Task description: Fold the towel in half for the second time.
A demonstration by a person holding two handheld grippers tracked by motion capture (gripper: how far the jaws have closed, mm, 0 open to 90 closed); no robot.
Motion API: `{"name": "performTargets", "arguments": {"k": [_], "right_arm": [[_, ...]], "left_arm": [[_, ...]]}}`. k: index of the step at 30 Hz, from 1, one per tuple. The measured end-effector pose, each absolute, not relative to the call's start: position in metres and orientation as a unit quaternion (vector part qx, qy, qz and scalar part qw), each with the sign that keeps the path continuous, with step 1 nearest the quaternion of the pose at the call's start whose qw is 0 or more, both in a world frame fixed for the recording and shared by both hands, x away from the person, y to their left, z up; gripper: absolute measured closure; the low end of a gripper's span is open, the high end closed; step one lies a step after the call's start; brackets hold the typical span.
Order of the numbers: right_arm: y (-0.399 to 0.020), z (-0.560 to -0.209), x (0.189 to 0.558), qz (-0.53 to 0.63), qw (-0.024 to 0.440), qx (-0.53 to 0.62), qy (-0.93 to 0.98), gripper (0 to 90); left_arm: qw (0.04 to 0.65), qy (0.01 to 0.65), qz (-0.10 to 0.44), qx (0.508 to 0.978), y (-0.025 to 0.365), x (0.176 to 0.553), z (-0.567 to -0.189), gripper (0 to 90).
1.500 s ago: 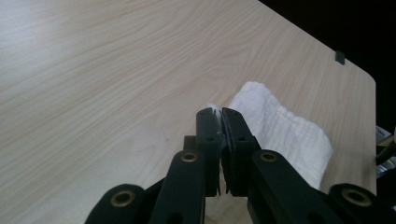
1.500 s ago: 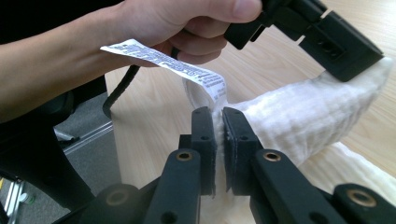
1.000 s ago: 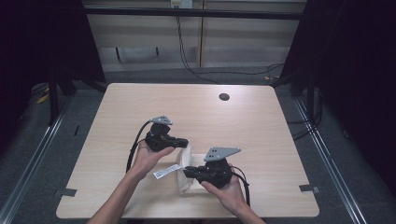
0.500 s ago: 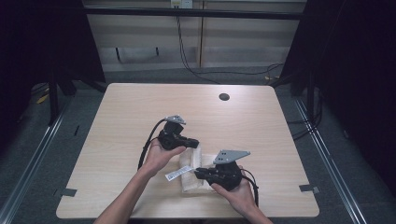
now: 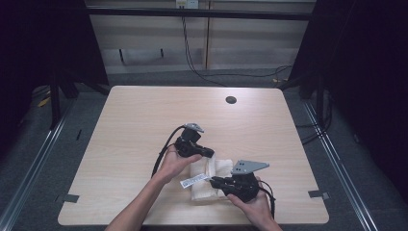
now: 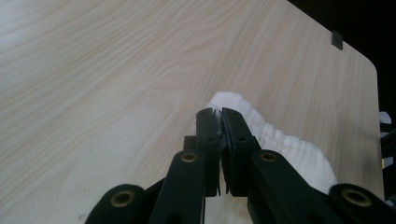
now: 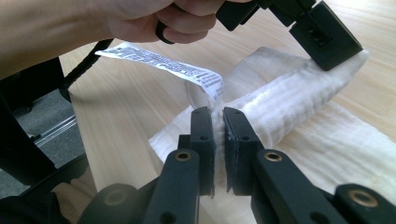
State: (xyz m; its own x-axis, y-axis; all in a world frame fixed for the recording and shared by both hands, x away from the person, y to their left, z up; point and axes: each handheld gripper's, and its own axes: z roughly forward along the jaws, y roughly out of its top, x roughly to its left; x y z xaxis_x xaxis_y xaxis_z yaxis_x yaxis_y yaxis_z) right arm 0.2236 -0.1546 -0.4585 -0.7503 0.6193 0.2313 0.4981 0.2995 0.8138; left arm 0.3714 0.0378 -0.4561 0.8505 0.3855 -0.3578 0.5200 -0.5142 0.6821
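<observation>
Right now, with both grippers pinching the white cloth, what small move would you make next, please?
Probably carry the pinched edge across and lay it flat: the left gripper and right gripper are both shut on the cloth, which lies partly folded.

Bright overhead light, dark surroundings, sharp focus

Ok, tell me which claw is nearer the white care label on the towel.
Right. The right claw pinches the towel just beneath the care label. The left claw grips the towel's far end, farther from the label.
</observation>
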Motion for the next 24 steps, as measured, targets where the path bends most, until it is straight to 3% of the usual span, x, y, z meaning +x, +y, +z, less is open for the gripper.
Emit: {"name": "performTargets", "arguments": {"k": [18,24], "right_arm": [[-0.179,-0.470,0.223,0.442,0.070,0.373,0.813,82.0],[-0.184,-0.480,0.224,0.428,0.068,0.388,0.813,77.0]], "left_arm": [[0.389,0.267,-0.091,0.877,0.000,0.377,-0.476,86.6],[0.389,0.273,-0.103,0.874,-0.001,0.380,-0.482,84.3]]}}
